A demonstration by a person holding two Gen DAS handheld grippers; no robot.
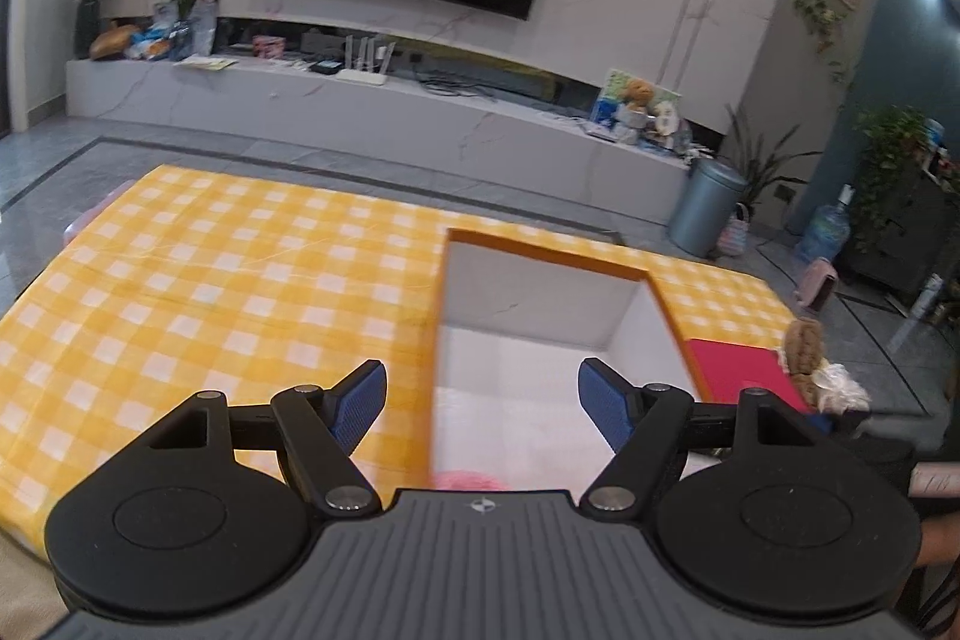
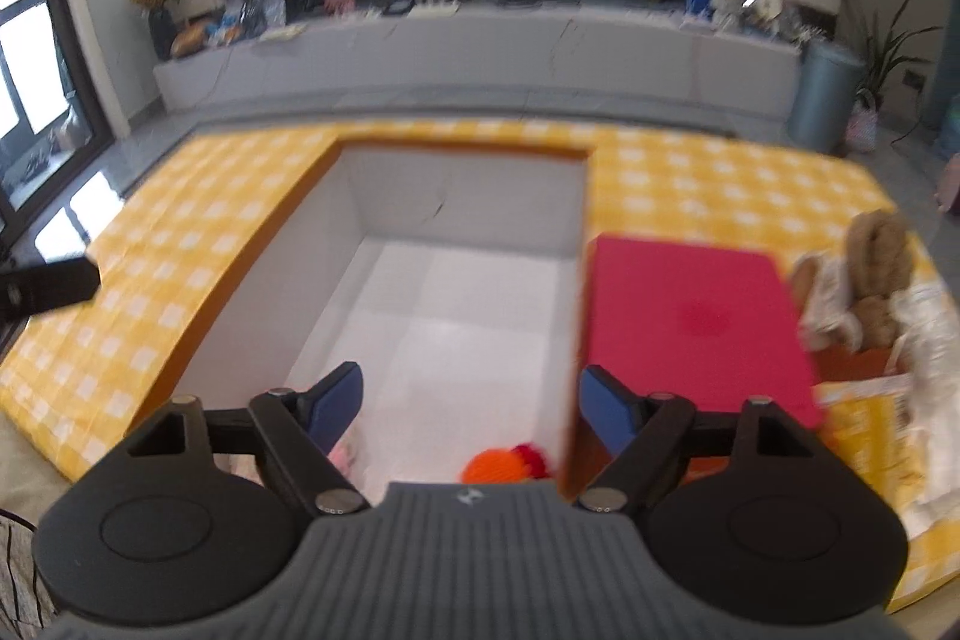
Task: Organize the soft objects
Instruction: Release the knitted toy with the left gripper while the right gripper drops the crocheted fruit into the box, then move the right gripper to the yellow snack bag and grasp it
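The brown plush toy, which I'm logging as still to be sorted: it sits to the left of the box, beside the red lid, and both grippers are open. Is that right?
Not quite. The brown plush toy sits to the right of the box, not the left; the right wrist view shows it beyond the red lid. Both the left gripper and the right gripper are open.

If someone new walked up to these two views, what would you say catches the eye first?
The open box with white inner walls, sitting in the middle of the yellow checked tablecloth, stands out first. Just right of it lies a bright red lid, with a brown plush toy beyond that at the table's right edge. At the box's near end an orange soft toy shows, and both the left gripper and right gripper hang open above it.
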